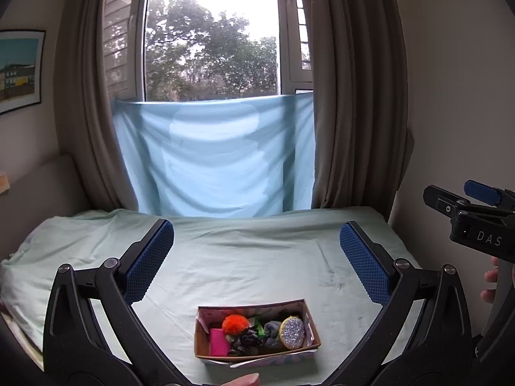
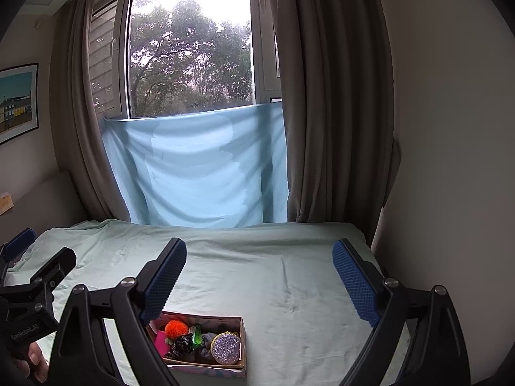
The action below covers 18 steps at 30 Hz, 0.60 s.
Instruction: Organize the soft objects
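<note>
Soft objects sit packed together in a small cardboard box [image 1: 257, 333] that rests on the pale green sheet of the bed [image 1: 241, 257], near its front edge and well short of the window. Both grippers hover above the bed, level with each other and aimed toward the window, with nothing between their fingers. The left gripper [image 1: 257, 262] has its blue-padded fingers spread wide, released, and from its own camera the box lies low and centred between them. The right gripper [image 2: 259, 281] is likewise spread wide and released; from its camera the box [image 2: 196, 342] lies low and to the left, partly hidden behind the left finger. In the left wrist view the right gripper [image 1: 468, 199] also shows at the far right edge, with the fingertips of the person's hand [image 1: 491, 284] below it. Inside the box, an orange fluffy pompom [image 1: 236, 324] sits toward the back left, a bright pink block [image 1: 219, 341] stands in the front left corner, a dark crumpled piece [image 1: 246, 341] lies in the middle, a grey bundle [image 1: 273, 331] lies right of it, and a round glittery silver pad [image 1: 292, 333] leans at the right end. A bit of green [image 1: 259, 325] shows behind the dark piece. A light blue cloth [image 1: 215, 157] hangs over the lower window between brown curtains [image 1: 351, 96].
</note>
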Each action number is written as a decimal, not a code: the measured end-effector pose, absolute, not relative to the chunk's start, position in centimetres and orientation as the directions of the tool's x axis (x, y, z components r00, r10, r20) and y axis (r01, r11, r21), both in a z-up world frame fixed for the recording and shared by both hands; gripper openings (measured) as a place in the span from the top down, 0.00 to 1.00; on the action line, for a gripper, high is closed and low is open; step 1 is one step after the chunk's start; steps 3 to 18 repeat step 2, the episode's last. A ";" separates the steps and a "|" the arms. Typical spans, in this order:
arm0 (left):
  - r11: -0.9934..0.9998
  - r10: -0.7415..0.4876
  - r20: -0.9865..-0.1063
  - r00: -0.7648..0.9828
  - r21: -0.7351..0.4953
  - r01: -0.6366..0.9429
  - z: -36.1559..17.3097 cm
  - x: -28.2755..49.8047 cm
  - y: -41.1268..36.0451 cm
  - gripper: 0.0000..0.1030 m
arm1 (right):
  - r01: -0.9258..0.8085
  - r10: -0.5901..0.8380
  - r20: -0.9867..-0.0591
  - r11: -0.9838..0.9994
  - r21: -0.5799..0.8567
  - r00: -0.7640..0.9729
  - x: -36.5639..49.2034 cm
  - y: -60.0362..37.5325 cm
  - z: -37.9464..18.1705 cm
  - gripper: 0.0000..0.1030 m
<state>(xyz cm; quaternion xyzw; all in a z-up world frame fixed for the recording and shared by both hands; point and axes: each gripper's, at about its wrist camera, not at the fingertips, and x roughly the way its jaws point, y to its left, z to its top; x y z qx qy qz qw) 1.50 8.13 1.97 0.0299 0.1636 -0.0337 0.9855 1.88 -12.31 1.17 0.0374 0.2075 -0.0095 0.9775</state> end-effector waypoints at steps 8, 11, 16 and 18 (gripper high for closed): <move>0.996 -0.054 -0.334 0.941 0.051 0.075 1.7 2.0 8.1 0.00 | 0.038 -0.004 -0.414 0.997 0.073 0.910 2.3 -12.2 1.1 0.12; 0.996 -0.054 -0.334 0.941 0.051 0.075 1.7 2.0 8.1 0.00 | 0.038 -0.004 -0.414 0.997 0.073 0.910 2.3 -12.2 1.1 0.12; 0.996 -0.054 -0.334 0.941 0.051 0.075 1.7 2.0 8.1 0.00 | 0.038 -0.004 -0.414 0.997 0.073 0.910 2.3 -12.2 1.1 0.12; 0.996 -0.054 -0.334 0.941 0.051 0.075 1.7 2.0 8.1 0.00 | 0.038 -0.004 -0.414 0.997 0.073 0.910 2.3 -12.2 1.1 0.12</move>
